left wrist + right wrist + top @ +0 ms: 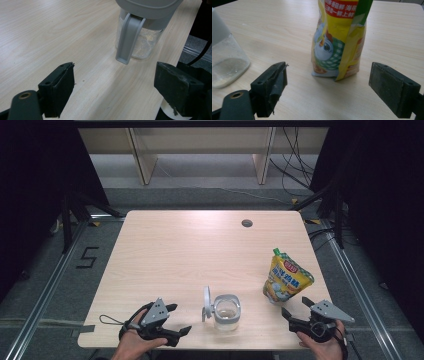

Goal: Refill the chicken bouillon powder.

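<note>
Both claws are released with jaws spread wide, the left gripper [179, 319] near the table's [175, 245] front-left corner and the right gripper [296, 309] near its front-right corner, each held in a hand. Between them, by the front edge, stands a clear jar [227, 311] with a grey rim, its grey lid [206, 303] flipped open to the left and a little pale powder inside. Just behind the right gripper stands a yellow seasoning pouch [286, 277] with a green top corner, a red label and a cartoon chicken on a green check.
</note>
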Tool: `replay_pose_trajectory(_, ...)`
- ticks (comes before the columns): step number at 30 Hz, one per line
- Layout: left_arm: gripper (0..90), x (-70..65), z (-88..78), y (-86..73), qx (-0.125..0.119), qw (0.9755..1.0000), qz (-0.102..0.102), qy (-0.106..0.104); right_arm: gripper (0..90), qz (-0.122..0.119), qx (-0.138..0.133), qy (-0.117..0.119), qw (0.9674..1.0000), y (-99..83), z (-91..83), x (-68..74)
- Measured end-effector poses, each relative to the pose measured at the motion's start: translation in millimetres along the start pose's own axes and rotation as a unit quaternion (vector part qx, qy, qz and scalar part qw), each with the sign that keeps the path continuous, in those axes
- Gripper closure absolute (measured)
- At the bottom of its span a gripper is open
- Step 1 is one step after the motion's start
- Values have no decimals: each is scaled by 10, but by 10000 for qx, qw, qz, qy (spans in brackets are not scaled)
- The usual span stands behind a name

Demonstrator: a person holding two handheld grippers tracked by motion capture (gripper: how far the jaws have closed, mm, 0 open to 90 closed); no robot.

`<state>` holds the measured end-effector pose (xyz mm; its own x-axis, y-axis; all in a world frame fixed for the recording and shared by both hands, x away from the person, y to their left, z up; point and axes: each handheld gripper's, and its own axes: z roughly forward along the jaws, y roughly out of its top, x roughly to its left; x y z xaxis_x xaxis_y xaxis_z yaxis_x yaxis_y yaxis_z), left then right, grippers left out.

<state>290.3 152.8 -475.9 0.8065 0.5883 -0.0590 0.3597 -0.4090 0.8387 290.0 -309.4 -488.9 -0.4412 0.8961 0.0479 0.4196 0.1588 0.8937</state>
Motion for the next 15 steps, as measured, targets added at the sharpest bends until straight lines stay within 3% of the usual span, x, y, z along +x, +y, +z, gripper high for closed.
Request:
replay_pose_trajectory(3,163,-3,0,-2,13,10000,92,-12,160,51,-3,36,10000,-7,43,-23)
replay_pose_trajectory(4,163,-26,5,-3,-10,10000,-32,4,160,20,-16,4,10000,-3,52,-32)
replay_pose_trajectory(5,163,-23,1,-2,-5,10000,15,10,159,6,-45,21,10000,-2,73,-41)
replay_pose_trajectory(7,163,-28,1,-2,19,10000,-17,8,160,224,12,101,9997,-6,89,-36)
replay_pose_trajectory(8,163,-9,-7,-2,117,9999,102,50,159,248,2,126,9996,-3,91,-35)
replay_pose_trajectory(9,163,-21,3,-3,34,10000,28,7,159,210,-72,160,9996,2,98,-50)
replay_pose_trajectory(10,163,-17,5,-6,30,10000,44,1,159,252,-39,236,9994,3,114,-52)
replay_pose_trajectory(11,163,-12,12,-8,28,10000,52,-14,159,307,-77,139,9994,-6,132,-39)
replay_pose_trajectory(12,162,-13,10,-7,50,10000,63,7,159,375,-133,235,9989,-2,138,-31)
replay_pose_trajectory(13,163,-13,10,-7,61,10000,70,-2,159,336,-83,210,9992,4,138,-34)
replay_pose_trajectory(14,163,-17,9,-7,78,10000,49,2,159,66,-166,208,9996,9,166,-74)
replay_pose_trajectory(15,163,-18,9,-7,75,10000,46,1,159,120,-177,242,9995,17,182,-67)
